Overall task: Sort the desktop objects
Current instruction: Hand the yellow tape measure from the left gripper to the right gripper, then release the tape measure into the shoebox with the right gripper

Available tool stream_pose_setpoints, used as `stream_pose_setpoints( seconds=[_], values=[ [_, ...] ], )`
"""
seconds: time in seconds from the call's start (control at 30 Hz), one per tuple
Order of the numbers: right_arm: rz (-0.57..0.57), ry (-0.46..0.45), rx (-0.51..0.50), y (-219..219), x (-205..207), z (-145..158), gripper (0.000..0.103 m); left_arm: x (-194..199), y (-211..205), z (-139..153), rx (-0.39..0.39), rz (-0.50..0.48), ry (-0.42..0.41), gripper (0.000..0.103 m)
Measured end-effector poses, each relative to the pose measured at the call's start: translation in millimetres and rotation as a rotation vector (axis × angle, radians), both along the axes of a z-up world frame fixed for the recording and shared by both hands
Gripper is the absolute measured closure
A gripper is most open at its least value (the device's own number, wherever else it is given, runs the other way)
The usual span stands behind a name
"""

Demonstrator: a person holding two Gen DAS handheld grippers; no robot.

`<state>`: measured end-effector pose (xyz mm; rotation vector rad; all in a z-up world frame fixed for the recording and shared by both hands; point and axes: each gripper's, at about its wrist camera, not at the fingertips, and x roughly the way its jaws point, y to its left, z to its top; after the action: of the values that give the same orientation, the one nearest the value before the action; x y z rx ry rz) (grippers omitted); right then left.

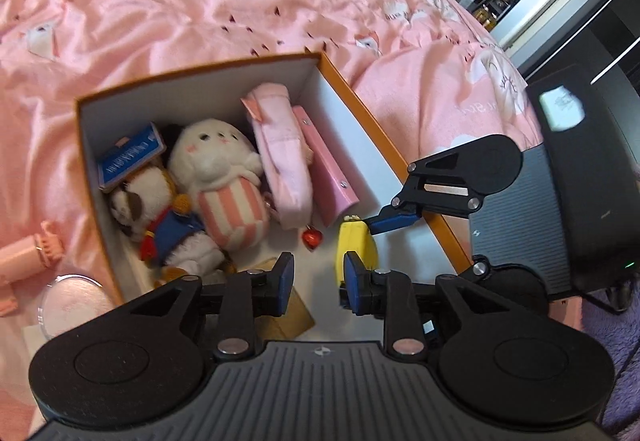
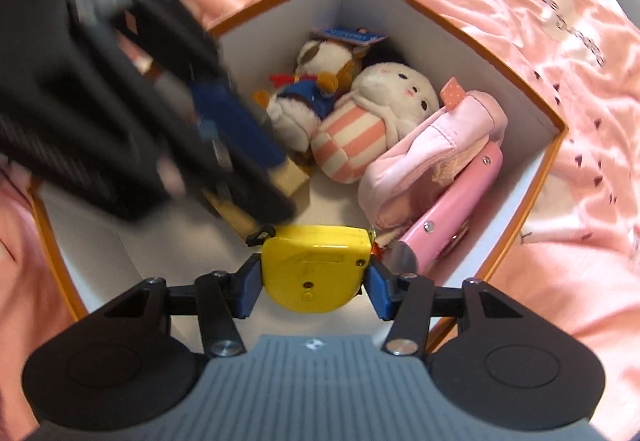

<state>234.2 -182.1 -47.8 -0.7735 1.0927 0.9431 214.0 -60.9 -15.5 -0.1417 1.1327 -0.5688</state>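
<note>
An orange-rimmed white box (image 1: pixel 352 93) lies on a pink bed and also shows in the right wrist view (image 2: pixel 516 41). It holds a white plush (image 1: pixel 216 169), a brown-and-blue plush (image 1: pixel 160 217), a blue card (image 1: pixel 128 157), a pink pouch (image 1: pixel 280 145), a pink case (image 1: pixel 328 169) and a tan block (image 1: pixel 296 313). My right gripper (image 2: pixel 316 285) is shut on a yellow tape measure (image 2: pixel 316 265) low inside the box; the tape measure also shows in the left wrist view (image 1: pixel 354 241). My left gripper (image 1: pixel 318 279) is open and empty above the box's near end.
Pink bedding (image 1: pixel 200 1) surrounds the box. A pink comb-like item (image 1: pixel 36 249) and a round clear lid (image 1: pixel 72 301) lie left of the box. A dark device (image 1: pixel 580 169) stands at the right. A red heart charm (image 1: pixel 312 237) lies on the box floor.
</note>
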Motion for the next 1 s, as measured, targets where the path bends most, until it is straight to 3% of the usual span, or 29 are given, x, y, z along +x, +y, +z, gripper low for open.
stream_pose_setpoints(
  seconds=[0.23,0.5,0.73,1.0],
  values=[
    [0.317,0.034,-0.175,32.5,-10.1,-20.0,0.047,-8.7,28.0,16.1,0.058,0.062,-0.063,0.073],
    [0.479,0.007,-0.33,59.6,-3.8,-55.3,0.047,-18.2,73.2,20.8,0.075,0.164,-0.079,0.073],
    [0.565,0.019,-0.356,65.6,-6.7,-60.9,0.047,-24.3,100.1,19.1,0.077,0.224,-0.075,0.073],
    [0.542,0.012,-0.325,58.8,-5.8,-49.9,0.046,-32.7,108.7,15.1,0.084,0.223,-0.068,0.073]
  ],
)
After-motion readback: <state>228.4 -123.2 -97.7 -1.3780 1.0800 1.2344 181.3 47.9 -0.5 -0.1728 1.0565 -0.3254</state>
